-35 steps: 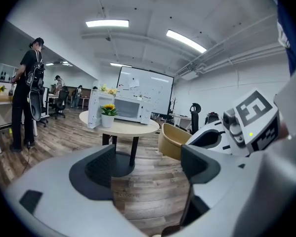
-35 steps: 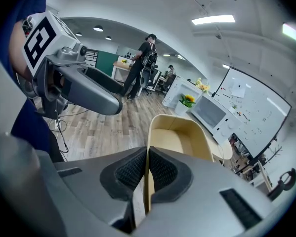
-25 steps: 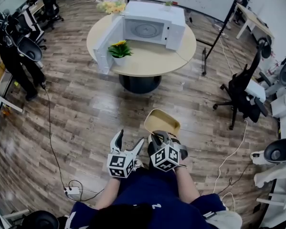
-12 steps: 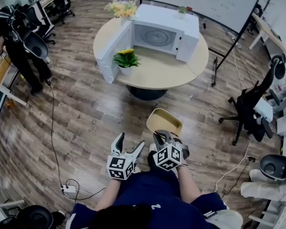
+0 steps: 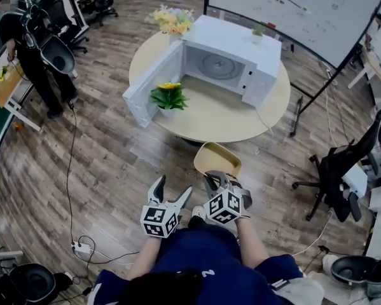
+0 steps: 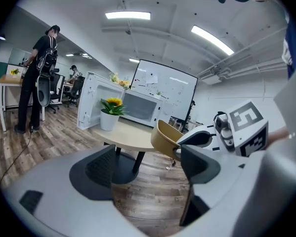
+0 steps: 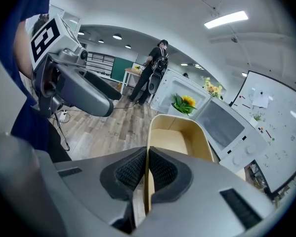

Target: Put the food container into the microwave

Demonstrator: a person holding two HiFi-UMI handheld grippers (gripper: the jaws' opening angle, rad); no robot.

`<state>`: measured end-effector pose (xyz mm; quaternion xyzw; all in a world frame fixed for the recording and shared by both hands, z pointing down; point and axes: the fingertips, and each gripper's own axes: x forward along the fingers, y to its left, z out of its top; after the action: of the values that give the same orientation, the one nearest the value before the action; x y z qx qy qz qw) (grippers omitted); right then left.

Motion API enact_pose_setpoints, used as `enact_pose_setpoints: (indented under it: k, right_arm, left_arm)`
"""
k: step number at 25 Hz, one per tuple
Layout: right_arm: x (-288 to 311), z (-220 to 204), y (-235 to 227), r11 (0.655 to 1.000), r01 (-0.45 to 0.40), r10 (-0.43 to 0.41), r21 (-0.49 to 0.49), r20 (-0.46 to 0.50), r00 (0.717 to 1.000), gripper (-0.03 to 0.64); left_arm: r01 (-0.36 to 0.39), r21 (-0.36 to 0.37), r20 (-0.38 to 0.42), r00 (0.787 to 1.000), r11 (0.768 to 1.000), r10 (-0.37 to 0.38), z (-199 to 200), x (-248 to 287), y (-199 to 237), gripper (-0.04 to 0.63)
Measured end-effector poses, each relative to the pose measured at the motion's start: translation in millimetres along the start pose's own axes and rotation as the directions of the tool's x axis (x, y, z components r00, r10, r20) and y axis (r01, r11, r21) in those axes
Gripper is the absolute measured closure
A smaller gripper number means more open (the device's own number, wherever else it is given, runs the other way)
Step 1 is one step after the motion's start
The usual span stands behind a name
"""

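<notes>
Short of the microwave (image 5: 231, 62), head view: food container (image 5: 217, 159) held by right gripper (image 5: 214, 180); microwave door open. Left gripper view: left gripper (image 6: 150, 167) spread wide, empty. Right gripper view: jaws pinch only the container's thin wall, so it may pivot or slip.

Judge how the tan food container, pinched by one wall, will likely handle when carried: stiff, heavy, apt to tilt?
Probably light: the food container looks empty and thin-walled. The right gripper clamps only one side wall, so the unsupported far end may sag or swing. That thin wall could also flex a little under the pads.
</notes>
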<state>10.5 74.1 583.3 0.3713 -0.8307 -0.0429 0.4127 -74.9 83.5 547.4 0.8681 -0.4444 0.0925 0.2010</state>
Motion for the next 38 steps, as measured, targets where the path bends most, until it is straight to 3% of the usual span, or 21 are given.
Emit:
enact_pose_setpoints:
  k: [5,13,22,29,38]
  right_arm:
    - [6,-14,-34,1.0,0.006,-0.006,-0.015,0.002,1.0,0.592]
    - [8,-25,-44,1.0,-0.002,0.002,0.02,0.003,1.0,0.592]
    - [17,-31,-72,0.999,0.048,-0.047,0.025,-0.018,0.999,0.592]
    - [41,-29,-105,0.994,0.074,-0.07,0.077,-0.048,0.996,0.591]
    - [84,-11,-160,0.986,0.108,-0.098,0.126,-0.079,0.992,0.589]
  left_arm:
    - [-0.018,-0.037,0.002,1.0,0.999,0.018,5,29,-7,0.196]
    - [-0.02,-0.026,-0.023,1.0,0.999,0.02,8,50,-9,0.196]
    - [0.044,-0.009,-0.049,0.998,0.999,-0.045,5,87,-10,0.196]
    - [0.066,0.038,-0.032,0.997,0.997,-0.065,38,124,11,0.196]
    - [0.154,0.112,-0.009,0.988,0.982,-0.153,87,189,35,0.196]
